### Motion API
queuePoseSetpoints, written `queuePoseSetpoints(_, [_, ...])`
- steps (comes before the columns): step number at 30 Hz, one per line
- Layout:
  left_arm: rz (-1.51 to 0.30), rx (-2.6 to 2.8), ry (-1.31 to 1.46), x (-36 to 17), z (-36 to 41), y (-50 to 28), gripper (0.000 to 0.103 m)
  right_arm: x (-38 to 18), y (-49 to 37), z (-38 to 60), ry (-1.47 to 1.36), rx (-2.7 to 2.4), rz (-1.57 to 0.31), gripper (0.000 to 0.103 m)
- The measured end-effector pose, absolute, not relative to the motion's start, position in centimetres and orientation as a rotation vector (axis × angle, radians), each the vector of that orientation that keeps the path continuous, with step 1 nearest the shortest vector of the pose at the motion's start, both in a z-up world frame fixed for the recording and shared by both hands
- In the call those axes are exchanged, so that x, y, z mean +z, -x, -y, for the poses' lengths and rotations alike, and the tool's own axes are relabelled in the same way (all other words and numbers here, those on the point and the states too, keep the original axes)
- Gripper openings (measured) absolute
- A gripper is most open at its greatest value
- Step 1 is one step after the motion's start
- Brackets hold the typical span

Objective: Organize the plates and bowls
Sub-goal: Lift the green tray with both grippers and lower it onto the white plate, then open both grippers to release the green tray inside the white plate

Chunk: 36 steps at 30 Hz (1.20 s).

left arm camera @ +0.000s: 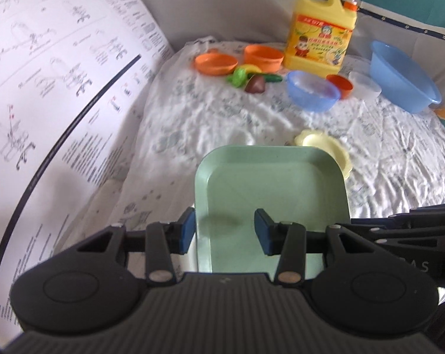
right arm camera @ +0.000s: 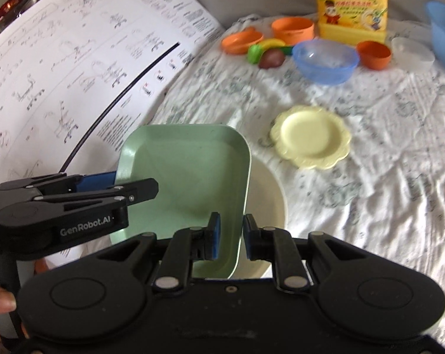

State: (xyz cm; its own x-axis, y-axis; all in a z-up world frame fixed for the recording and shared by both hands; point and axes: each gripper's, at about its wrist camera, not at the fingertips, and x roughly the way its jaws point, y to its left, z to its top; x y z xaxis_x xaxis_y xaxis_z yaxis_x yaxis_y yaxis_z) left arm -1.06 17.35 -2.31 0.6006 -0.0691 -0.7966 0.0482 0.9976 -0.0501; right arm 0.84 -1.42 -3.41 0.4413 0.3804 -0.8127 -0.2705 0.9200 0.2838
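One view alone shows cream bowl (right arm camera: 271,194) under green plate (right arm camera: 184,177).

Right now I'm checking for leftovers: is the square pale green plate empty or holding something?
Empty. The square pale green plate shows only bare green surface in both wrist views.

Left hand-held gripper (left arm camera: 224,230) grips green square plate (left arm camera: 271,183) at its left rim, one pad outside, one inside. Yellow scalloped plate (left arm camera: 334,147) just behind it on the white cloth (left arm camera: 193,124). Farther back: orange bowls (left arm camera: 263,57), blue bowl (left arm camera: 312,90), detergent jug (left arm camera: 319,29).
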Motion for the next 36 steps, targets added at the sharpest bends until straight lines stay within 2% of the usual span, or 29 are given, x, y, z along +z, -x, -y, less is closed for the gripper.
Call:
queuePoseSetpoints(26, [-1.037,-0.108,0.003,-6.6,-16.8,-1.6,0.042,-6.6,-2.3,1.9,-0.134,0.367,-1.155,0.019])
queuePoseSetpoints(27, [-1.038,-0.109,0.004,-6.6,-16.9,-1.6,0.043,-6.6,-2.3,1.9,-0.136,0.370,-1.152,0.021])
queuePoseSetpoints(28, [-1.037,-0.110,0.005,-6.6,-16.9,-1.6,0.045,-6.5,-2.2,1.9,-0.137,0.375,-1.145,0.029])
queuePoseSetpoints(29, [-1.032,-0.111,0.006,-6.4,-16.9,-1.5,0.051,-6.4,-2.2,1.9,-0.134,0.378,-1.135,0.039])
queuePoseSetpoints(30, [-1.022,-0.108,0.004,-6.2,-16.9,-1.4,0.064,-6.2,-2.1,1.8,-0.130,0.385,-1.123,0.042])
queuePoseSetpoints(31, [-1.005,-0.099,-0.003,-5.9,-16.9,-1.3,0.071,-5.9,-2.0,1.8,-0.130,0.396,-1.111,0.051])
queuePoseSetpoints(33, [-0.962,-0.064,-0.035,-5.2,-16.7,-0.8,0.085,-5.4,-1.8,1.9,-0.133,0.402,-1.087,0.058])
queuePoseSetpoints(34, [-0.946,-0.050,-0.046,-4.8,-16.8,-0.7,0.089,-5.1,-1.7,2.0,-0.133,0.407,-1.075,0.064])
queuePoseSetpoints(35, [-0.930,-0.037,-0.049,-4.5,-16.9,-0.5,0.094,-4.8,-1.6,2.1,-0.131,0.400,-1.065,0.077])
queuePoseSetpoints(36, [-0.921,-0.029,-0.044,-4.2,-17.1,-0.5,0.100,-4.6,-1.6,2.2,-0.127,0.390,-1.054,0.082])
